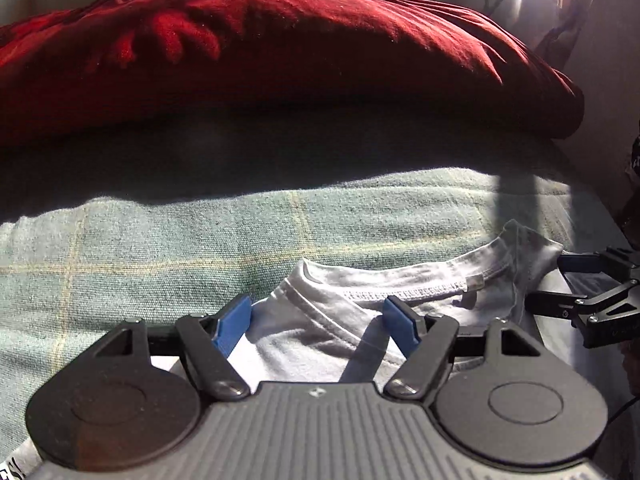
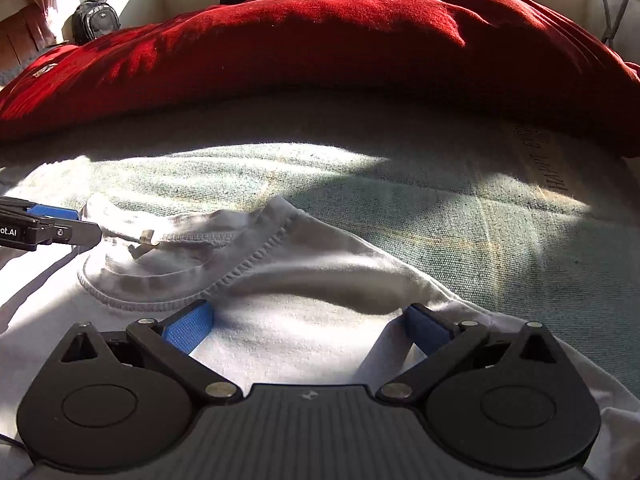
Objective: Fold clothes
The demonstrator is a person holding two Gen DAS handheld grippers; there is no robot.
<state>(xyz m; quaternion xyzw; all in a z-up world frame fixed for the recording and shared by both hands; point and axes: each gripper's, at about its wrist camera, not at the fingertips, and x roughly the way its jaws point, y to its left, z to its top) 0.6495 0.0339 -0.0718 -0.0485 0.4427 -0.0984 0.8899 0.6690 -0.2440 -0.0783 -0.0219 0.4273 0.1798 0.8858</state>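
A white cotton T-shirt (image 2: pixel 304 280) lies collar-up on the pale green woven blanket (image 1: pixel 140 240), near a red cushion (image 2: pixel 320 48). Left gripper (image 1: pixel 316 322) and right gripper (image 2: pixel 306 322) both hover wide above its shoulders.

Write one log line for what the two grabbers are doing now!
left gripper open | right gripper open | both over white T-shirt near collar | shirt flat on green blanket

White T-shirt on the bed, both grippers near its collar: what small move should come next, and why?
Probably lower both and pinch a shoulder each. The white T-shirt lies on the green blanket with its collar rumpled; left gripper and right gripper are open and hold no cloth.
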